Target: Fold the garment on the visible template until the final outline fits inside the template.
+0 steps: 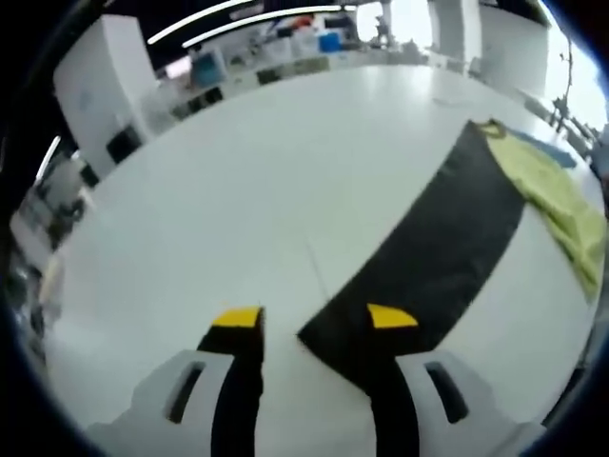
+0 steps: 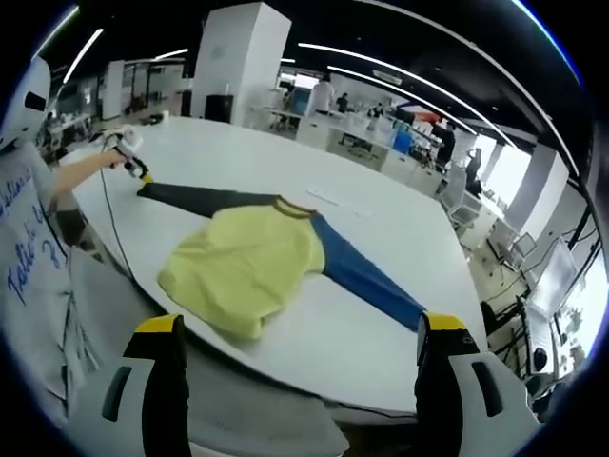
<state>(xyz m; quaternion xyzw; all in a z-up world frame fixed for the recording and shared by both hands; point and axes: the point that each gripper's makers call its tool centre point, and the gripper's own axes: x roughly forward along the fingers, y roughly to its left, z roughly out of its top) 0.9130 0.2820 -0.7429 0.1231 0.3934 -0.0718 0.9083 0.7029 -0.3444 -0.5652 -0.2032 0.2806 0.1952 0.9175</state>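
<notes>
A long-sleeved garment lies flat on the white table [image 2: 381,238]. Its body is yellow [image 2: 247,262], one sleeve is black [image 2: 205,199] and the other blue [image 2: 366,276]. In the left gripper view the black sleeve [image 1: 438,248] runs from the yellow body [image 1: 557,195] down to my left gripper [image 1: 314,319]. That gripper is open, with the cuff end lying under its right jaw. In the right gripper view, a hand holds the left gripper [image 2: 133,167] at the black cuff. My right gripper [image 2: 300,328] is open wide, back from the table's near edge, with nothing between its jaws.
A person's grey shirt [image 2: 38,257] with blue lettering stands at the left, and a thin cable [image 2: 107,224] hangs off the table. Bare white tabletop [image 1: 266,190] stretches beyond the sleeve. Office desks, a white pillar [image 2: 238,57] and chairs [image 2: 514,248] ring the table.
</notes>
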